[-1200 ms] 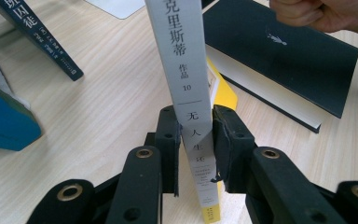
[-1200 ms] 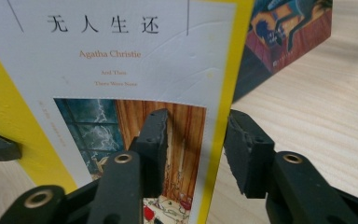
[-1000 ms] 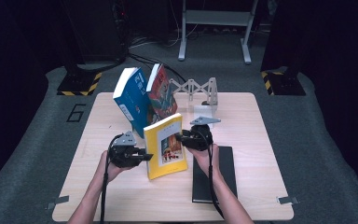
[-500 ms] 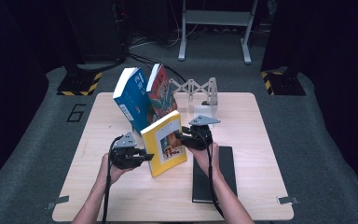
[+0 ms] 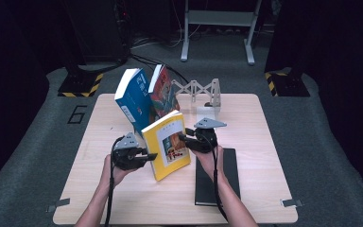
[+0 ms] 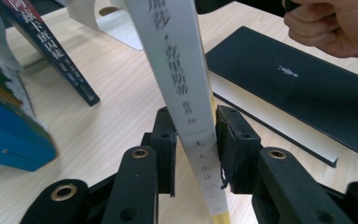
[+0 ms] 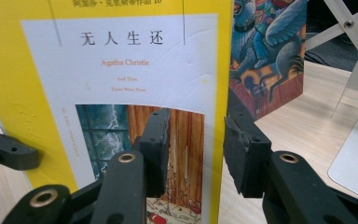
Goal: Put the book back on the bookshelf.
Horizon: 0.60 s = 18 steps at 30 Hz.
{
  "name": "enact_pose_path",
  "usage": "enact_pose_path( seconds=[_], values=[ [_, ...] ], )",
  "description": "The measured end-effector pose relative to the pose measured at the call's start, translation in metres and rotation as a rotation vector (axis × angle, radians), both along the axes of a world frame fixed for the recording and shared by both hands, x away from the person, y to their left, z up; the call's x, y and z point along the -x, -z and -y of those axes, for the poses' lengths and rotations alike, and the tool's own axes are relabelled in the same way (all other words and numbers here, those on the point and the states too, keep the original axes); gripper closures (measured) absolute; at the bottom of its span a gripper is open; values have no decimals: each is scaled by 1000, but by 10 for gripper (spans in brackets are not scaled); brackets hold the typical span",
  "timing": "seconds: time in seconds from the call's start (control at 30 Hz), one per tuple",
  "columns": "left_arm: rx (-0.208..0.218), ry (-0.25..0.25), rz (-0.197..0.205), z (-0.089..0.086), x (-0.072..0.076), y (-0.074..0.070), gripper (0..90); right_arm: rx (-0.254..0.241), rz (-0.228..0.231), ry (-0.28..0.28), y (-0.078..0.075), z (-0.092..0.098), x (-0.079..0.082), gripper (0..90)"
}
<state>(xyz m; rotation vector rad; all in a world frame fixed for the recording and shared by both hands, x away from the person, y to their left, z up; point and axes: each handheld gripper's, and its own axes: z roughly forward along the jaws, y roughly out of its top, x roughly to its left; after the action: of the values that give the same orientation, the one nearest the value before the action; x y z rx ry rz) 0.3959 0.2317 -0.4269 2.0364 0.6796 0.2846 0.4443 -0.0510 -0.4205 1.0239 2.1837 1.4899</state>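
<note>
Yellow book (image 5: 166, 144) now tilts upright; left claw (image 5: 147, 155) just eased off its spine, right claw (image 5: 183, 140) clamps the cover edge to steady it.

both forearms come in from the bottom of the high view and angle inward toward each other. the left hand (image 5: 115, 169) wraps the body of the left gripper (image 5: 147, 155), whose jaws point level toward the right; they have just been opening a little, and in the left gripper view a thin gap seems to show at each pad. the right hand (image 5: 210, 158) holds the right gripper (image 5: 183, 140) with its jaws pointing left, parted a moderate way, one pad on either side of an edge; whether they press is hard to tell.
</note>
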Motion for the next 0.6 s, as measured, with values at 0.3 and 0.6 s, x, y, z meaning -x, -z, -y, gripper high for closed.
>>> enact_pose_path(
  seconds=[0.3, 0.6],
  values=[
    [-65, 66, 86, 7, 7, -3, 700, -7, -10, -13, 2, 1, -1, 588],
    [-55, 71, 62, 5, 5, -3, 705, -17, -4, -34, 0, 0, 0, 522]
  ],
)
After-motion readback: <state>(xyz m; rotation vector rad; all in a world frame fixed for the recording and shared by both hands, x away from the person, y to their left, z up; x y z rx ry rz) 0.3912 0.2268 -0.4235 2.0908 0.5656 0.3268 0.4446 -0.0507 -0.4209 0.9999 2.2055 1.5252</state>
